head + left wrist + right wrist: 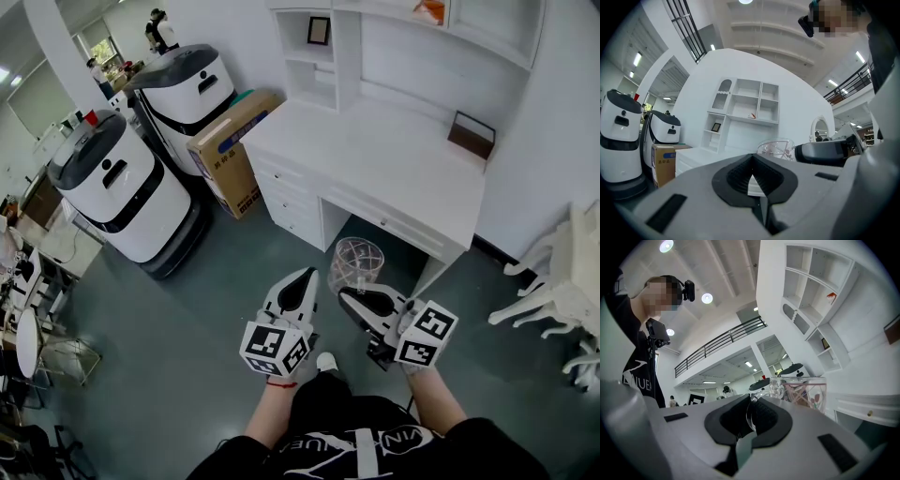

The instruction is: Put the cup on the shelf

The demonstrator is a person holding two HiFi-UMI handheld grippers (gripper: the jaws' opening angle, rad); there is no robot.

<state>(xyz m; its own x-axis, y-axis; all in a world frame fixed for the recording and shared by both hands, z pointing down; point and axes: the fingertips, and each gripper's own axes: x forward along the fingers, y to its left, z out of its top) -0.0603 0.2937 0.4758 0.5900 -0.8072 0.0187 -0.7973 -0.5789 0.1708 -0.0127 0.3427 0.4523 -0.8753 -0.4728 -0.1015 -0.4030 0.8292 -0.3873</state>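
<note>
1. A white desk [375, 155] stands against the wall. A white shelf unit [348, 52] of open compartments rises from its back edge.
2. Two white-and-black service robots [122, 187] are parked on the grey floor to the left of the desk. A cardboard box [230, 150] sits between the farther robot and the desk's drawers.
3. A white chair [562, 281] shows in part at the right edge of the head view.
4. The left gripper [305, 275] is held out over the floor in front of the desk. Its own view shows the jaws pressed together with nothing between them.
5. The right gripper [349, 295] is just beside the left one, and its jaws are clamped on the cup's handle (the clear loop sits right in the dark notch between the pads in the right gripper view).
6. The cup [357, 263] is clear glass with a faint pattern on its wall. It juts out beyond the right gripper's jaw tips, rim up, and in the head view it lies over the floor in front of the desk's knee opening. It is well apart from the shelf unit. From the left gripper view it appears to the right of that gripper's jaws, in front of the desk.
7. A small brown box [471, 134] rests at the desk's back right corner.
8. A dark picture frame [319, 30] stands in an upper left compartment of the shelf unit.
</note>
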